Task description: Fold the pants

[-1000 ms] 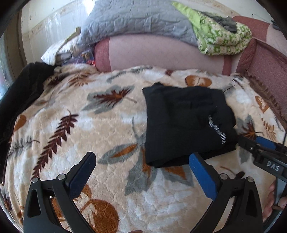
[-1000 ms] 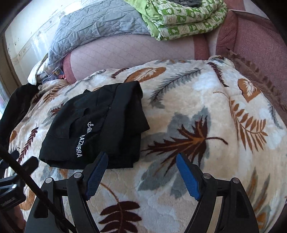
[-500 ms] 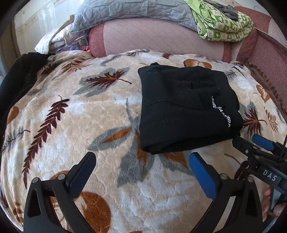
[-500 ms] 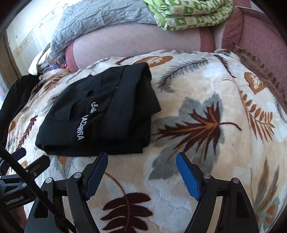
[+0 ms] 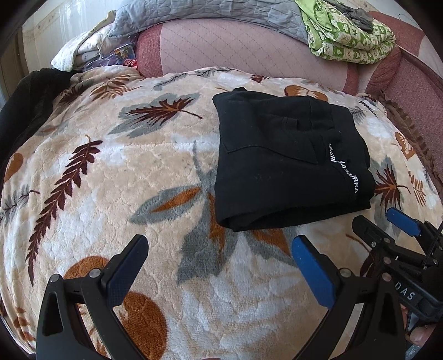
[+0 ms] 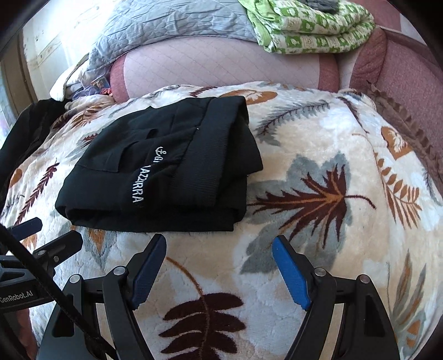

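Note:
The black pants point(image 5: 279, 163) lie folded into a compact rectangle on the leaf-patterned blanket point(image 5: 110, 171), white lettering along one edge. They also show in the right wrist view point(image 6: 166, 169), upper left of centre. My left gripper point(image 5: 218, 249) is open and empty, just in front of the pants' near edge and apart from them. My right gripper point(image 6: 220, 249) is open and empty, in front of the pants' near right corner. The right gripper also shows at the right edge of the left wrist view point(image 5: 387, 224).
A pink quilted bolster point(image 5: 249, 52) runs along the back. A grey quilt point(image 5: 207, 11) and a green patterned folded blanket point(image 5: 349, 38) lie on it. Dark clothing point(image 5: 25, 110) hangs at the left edge. A brown fringed cover point(image 6: 409, 91) lies at right.
Both grippers have pulled back and risen a little from the folded pants, so the pants sit lower and fuller in both views. The pants have not moved. Both grippers stay open.

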### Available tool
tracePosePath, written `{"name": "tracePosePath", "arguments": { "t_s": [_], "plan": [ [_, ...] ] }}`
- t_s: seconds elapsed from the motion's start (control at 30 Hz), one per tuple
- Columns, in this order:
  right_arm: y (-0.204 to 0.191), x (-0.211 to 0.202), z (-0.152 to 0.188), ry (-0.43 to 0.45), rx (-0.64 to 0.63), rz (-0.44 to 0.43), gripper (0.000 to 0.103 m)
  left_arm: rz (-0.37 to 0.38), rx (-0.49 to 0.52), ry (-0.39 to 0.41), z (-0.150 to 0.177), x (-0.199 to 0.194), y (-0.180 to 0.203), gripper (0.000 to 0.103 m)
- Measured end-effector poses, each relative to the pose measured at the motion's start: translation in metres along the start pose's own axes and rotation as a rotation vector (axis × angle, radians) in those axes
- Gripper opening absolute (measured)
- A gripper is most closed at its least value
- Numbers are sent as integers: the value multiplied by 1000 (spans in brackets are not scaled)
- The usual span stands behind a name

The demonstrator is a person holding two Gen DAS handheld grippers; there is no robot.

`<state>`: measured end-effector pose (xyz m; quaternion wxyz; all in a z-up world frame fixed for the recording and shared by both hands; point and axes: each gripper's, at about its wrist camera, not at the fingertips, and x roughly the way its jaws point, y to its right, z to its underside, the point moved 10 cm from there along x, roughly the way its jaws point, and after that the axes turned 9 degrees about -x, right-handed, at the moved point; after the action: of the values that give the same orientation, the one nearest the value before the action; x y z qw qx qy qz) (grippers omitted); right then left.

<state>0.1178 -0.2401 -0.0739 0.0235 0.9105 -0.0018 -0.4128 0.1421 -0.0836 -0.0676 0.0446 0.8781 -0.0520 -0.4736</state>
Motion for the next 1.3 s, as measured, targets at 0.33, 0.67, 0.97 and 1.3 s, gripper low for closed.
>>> {"name": "tracePosePath", "arguments": {
  "t_s": [0.33,0.67,0.97,1.3],
  "plan": [
    [-4,-1,-3,13,-29,8,84,4,0,-12,3,2,1,103],
    [-4,-2,-4,18,-34,10,84,11,0,-19,6,3,3,103],
    [-6,-3,-3,15,-36,11,84,25,-17,-27,6,2,2,103],
    [-10,1,0,8,-45,9,84,16,-4,-27,7,3,2,103]
  ]
}}
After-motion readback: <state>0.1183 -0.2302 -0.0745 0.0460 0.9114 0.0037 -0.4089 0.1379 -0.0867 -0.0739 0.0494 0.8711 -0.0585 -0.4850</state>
